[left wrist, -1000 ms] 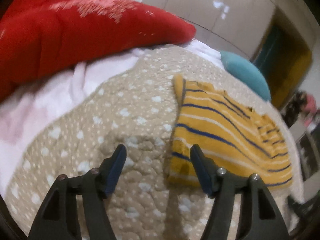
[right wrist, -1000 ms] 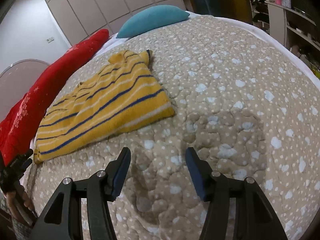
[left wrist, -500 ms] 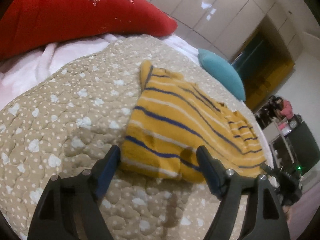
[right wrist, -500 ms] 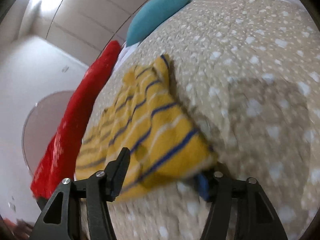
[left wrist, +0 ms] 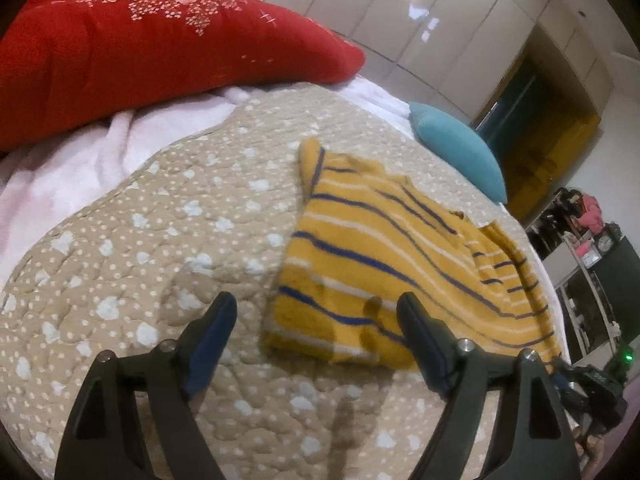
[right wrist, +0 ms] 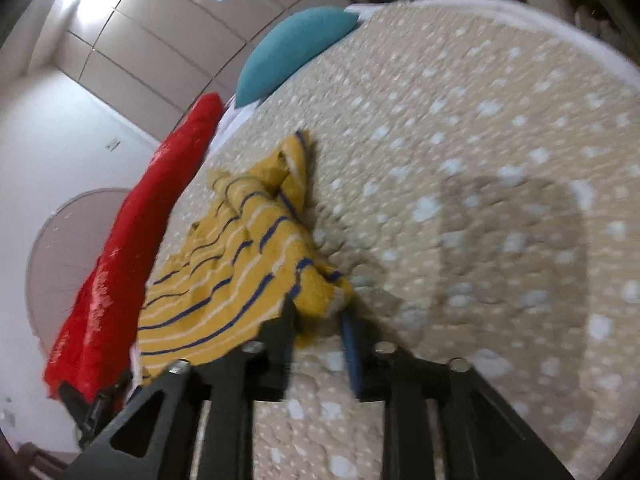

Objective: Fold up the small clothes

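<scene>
A yellow knit garment with blue and white stripes point(left wrist: 380, 248) lies on the beige spotted quilt point(left wrist: 160, 240). My left gripper point(left wrist: 316, 304) hovers just short of its near hem corner. Its jaws are opening wide and nothing is pressed between them. In the right wrist view the other hem corner of the garment point(right wrist: 224, 272) is bunched up and raised off the quilt point(right wrist: 480, 160). My right gripper point(right wrist: 318, 314) pinches that corner between its pads, though the jaws are easing open a little.
A long red embroidered pillow point(left wrist: 140, 40) and a white blanket point(left wrist: 100, 152) lie along the bed's far left. A teal cushion point(left wrist: 456, 152) sits beyond the garment. Glossy wardrobe doors point(left wrist: 420, 20) stand behind, and cluttered shelves point(left wrist: 580, 232) to the right.
My right gripper moved in on the garment's corner, rolled and narrowed around it, bunching and lifting the cloth. My left gripper's jaws widened and turned toward the near hem.
</scene>
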Available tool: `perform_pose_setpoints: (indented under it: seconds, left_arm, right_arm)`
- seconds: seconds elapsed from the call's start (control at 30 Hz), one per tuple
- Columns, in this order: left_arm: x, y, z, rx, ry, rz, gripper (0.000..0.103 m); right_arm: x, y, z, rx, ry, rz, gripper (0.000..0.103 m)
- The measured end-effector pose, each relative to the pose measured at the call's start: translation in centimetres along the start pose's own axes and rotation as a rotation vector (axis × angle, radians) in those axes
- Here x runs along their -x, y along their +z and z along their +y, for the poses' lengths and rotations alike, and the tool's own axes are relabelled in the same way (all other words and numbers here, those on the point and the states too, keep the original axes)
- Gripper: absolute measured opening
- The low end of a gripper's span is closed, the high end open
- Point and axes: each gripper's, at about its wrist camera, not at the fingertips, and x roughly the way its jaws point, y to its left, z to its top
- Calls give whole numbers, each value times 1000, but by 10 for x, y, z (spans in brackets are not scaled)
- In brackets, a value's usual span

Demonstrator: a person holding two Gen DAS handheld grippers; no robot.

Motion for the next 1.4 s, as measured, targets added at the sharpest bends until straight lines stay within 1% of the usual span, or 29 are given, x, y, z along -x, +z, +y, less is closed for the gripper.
perform_pose_setpoints:
  seconds: [0.1, 0.17, 0.2, 0.23, 0.27, 0.3, 0.33, 0.37, 0.4, 0.43, 0.47, 0.5, 0.53, 0.57, 0.6, 0.63, 0.7, 0.73, 0.77, 0.8, 0.87, 0.93, 1.07, 1.13, 1.17, 1.23, 1.3, 1.37, 1.4]
  left_arm:
    - [-1, -2, 7, 16, 13, 17, 81]
    - [1, -2, 8, 18, 12, 13, 81]
    - [3, -3, 6, 13, 16, 6, 81]
    - [5, -3, 4, 5, 22, -2, 81]
    - [6, -3, 1, -10, 28, -10, 81]
    - [5, -3, -1, -21, 30, -11, 81]
    - [4, -4, -3, -31, 32, -11, 81]
    - [3, -5, -5, -40, 33, -9, 81]
    - [2, -6, -7, -48, 34, -5, 81]
    - [2, -6, -8, -52, 35, -3, 81]
    - [1, -7, -8, -55, 36, -1, 81]
    - [0, -7, -8, -57, 37, 3, 81]
    - [-1, -8, -8, -58, 35, 7, 81]
    - [-1, -8, -7, -56, 31, 11, 81]
    - [-2, -8, -6, -54, 28, 14, 81]
    - [-2, -8, -6, -54, 24, 17, 81]
    - [-4, -7, -7, -58, 21, 22, 81]
    - [-4, -6, -7, -60, 22, 22, 81]
    - [-4, -5, -8, -61, 21, 21, 81]
    - [-5, -4, -9, -62, 19, 20, 81]
    - [-5, -3, -11, -70, 25, 14, 81]
    - [-4, -3, -14, -83, 36, 10, 81]
    - [0, -5, -26, -133, 96, -31, 81]
    - [3, -8, -32, -170, 126, -59, 81]
    - [4, -10, -38, -198, 154, -78, 81]
    - [8, -14, -45, -237, 194, -103, 81]
    - [9, -18, -50, -266, 214, -113, 83]
    - [10, -21, -50, -272, 221, -111, 84]
    - [10, -21, -50, -272, 222, -109, 84]
  right_arm:
    - [23, 0, 10, 41, -65, -102, 32]
    - [38, 0, 34, 127, -59, -161, 32]
    - [39, 1, 45, 163, -50, -163, 33]
    - [34, 3, 63, 230, -23, -142, 34]
    - [24, 5, 80, 291, 11, -94, 38]
    - [12, 8, 91, 327, 31, -49, 46]
    - [-4, 12, 101, 358, 48, 0, 49]
    - [-27, 19, 110, 384, 43, 48, 49]
    - [-42, 24, 113, 389, 29, 71, 49]
    - [-61, 33, 113, 378, 14, 102, 49]
    - [-84, 47, 107, 335, -1, 142, 49]
    - [-97, 56, 101, 304, -9, 158, 49]
    - [-111, 70, 91, 256, -34, 162, 48]
    - [-116, 81, 82, 213, -38, 151, 46]
    - [-121, 94, 70, 154, -20, 141, 43]
    - [-125, 108, 60, 102, -24, 125, 42]
    - [-130, 127, 48, 43, -82, 97, 42]
    - [-131, 134, 42, 17, -126, 88, 46]
    - [-130, 141, 35, -5, -203, 74, 51]
    - [-125, 146, 28, -23, -243, 50, 56]
    - [-112, 147, 19, -47, -214, 35, 56]
    - [-89, 142, 21, -22, -177, 13, 56]
    - [-34, 107, 53, 168, -139, -31, 56]
    - [-9, 77, 76, 261, -115, -56, 65]
    - [4, 57, 85, 316, -101, -63, 66]
    - [17, 26, 98, 391, -83, -74, 68]
    - [15, -1, 108, 462, -92, -76, 70]
    - [7, -32, 116, 515, -98, -47, 71]
    - [2, -41, 117, 522, -92, -32, 71]
